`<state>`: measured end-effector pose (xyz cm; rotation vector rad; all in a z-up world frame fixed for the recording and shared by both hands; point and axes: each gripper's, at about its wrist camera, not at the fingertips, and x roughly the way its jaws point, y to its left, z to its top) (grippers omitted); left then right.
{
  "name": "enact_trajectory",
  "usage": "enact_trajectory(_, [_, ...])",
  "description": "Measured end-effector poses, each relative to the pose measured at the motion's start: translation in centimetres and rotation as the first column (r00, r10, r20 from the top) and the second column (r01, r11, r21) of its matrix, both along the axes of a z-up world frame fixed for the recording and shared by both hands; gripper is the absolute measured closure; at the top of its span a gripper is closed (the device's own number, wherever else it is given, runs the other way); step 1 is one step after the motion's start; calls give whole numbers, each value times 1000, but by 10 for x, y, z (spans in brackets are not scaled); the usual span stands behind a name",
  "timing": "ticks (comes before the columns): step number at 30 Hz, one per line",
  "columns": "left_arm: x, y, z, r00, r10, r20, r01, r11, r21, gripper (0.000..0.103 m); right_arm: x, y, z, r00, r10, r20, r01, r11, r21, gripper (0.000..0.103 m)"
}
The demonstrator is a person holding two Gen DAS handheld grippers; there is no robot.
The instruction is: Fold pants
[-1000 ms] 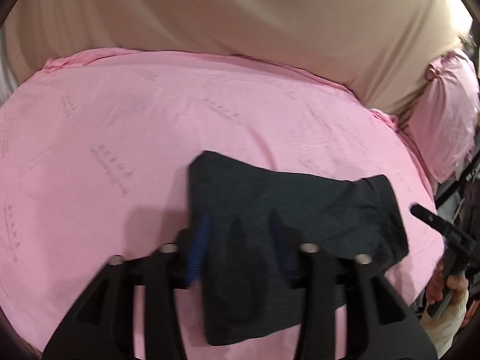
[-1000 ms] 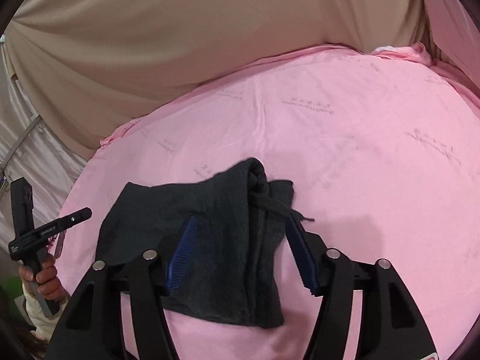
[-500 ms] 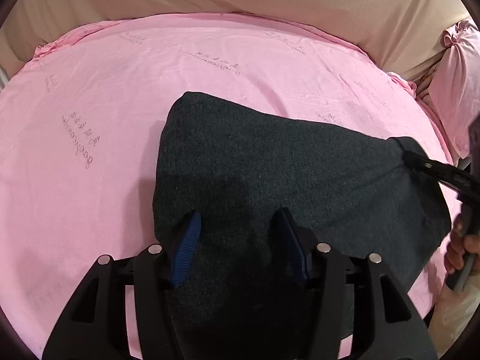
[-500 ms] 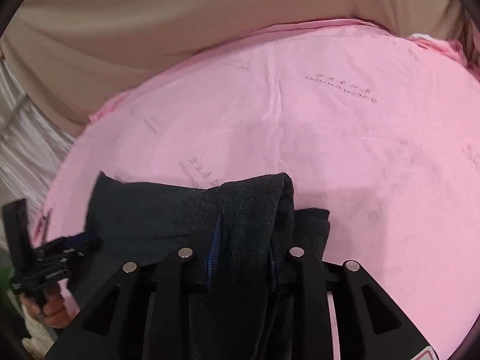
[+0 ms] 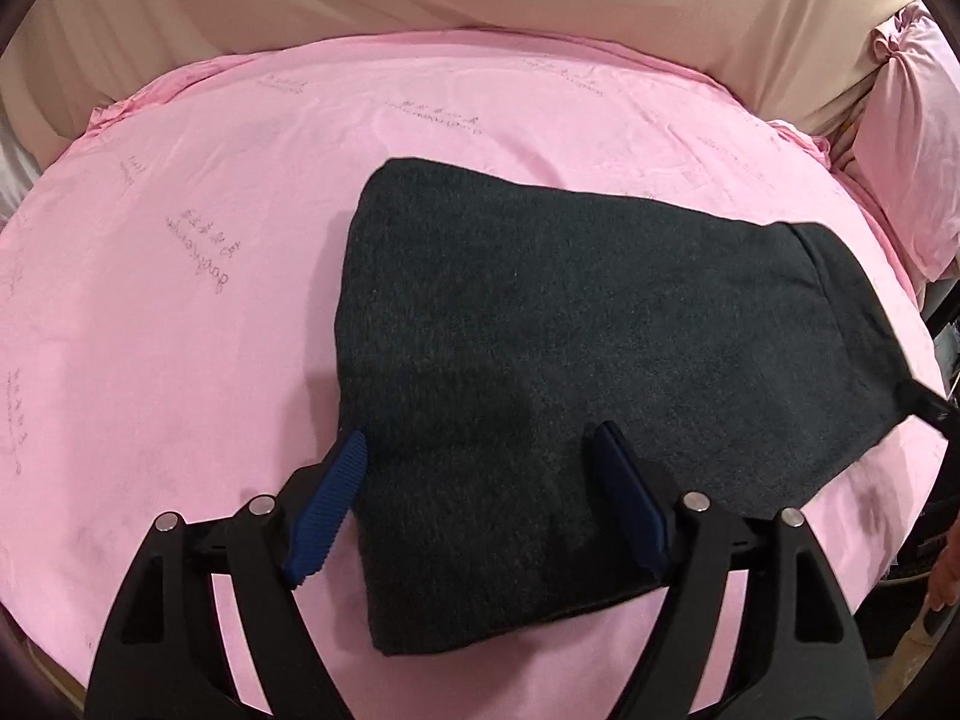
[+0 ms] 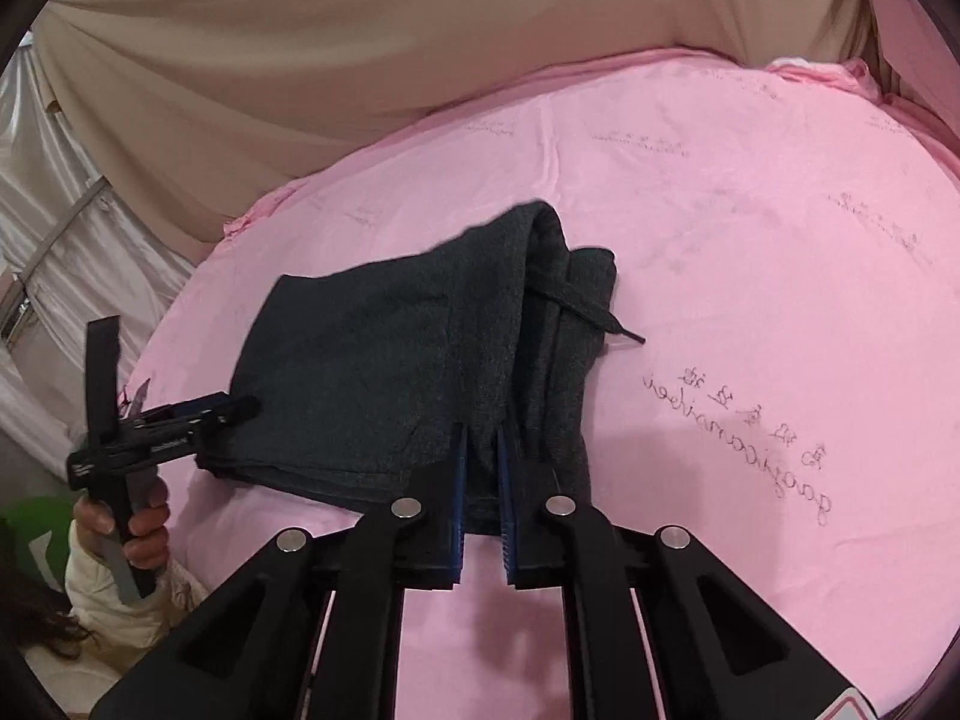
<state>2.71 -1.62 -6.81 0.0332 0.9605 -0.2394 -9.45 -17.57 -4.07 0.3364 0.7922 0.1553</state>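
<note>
Right wrist view: dark grey knit pants (image 6: 408,372) already folded compact on pink bed sheet (image 6: 750,252), right tool (image 6: 481,501) clenched on waistband layers, left tool (image 5: 480,495) spread, released over them; likely final tidy left.

pink sheet (image 6: 750,240), repeated script print, partly legible "gaoyicanaiken", Chinese characters unreadable

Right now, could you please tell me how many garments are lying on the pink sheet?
1: the dark folded pants lie mid-sheet on the pink sheet, with their near edge pinched by the right hand-held gripper. Layers folded underneath could be hidden.
</note>
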Motion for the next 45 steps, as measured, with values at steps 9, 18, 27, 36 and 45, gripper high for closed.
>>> enact_trajectory(9, [-4, 19, -6, 997, 56, -54, -60, 996, -68, 17, -8, -16, -22, 996, -77, -46, 78, 996, 36, 92])
enact_trajectory(18, [-1, 29, -6, 994, 113, -15, -111, 991, 79, 18, 87, 4, 18, 999, -45, 14, 47, 990, -135, 52])
enact_trajectory(27, [0, 47, -14, 991, 124, -52, -123, 992, 25, 15, 140, 2, -5, 999, -47, -21, 46, 998, -50, 94])
enact_trajectory(36, [7, 47, -10, 988, 148, -51, -147, 989, 10, 12, 105, -11, 3, 995, -101, -19, 100, 995, -24, 82])
enact_trajectory(45, [-25, 13, 25, 999, 35, 28, -35, 999, -27, 12, 28, 34, -25, 995, 4, -100, -25, 978, -208, 96])
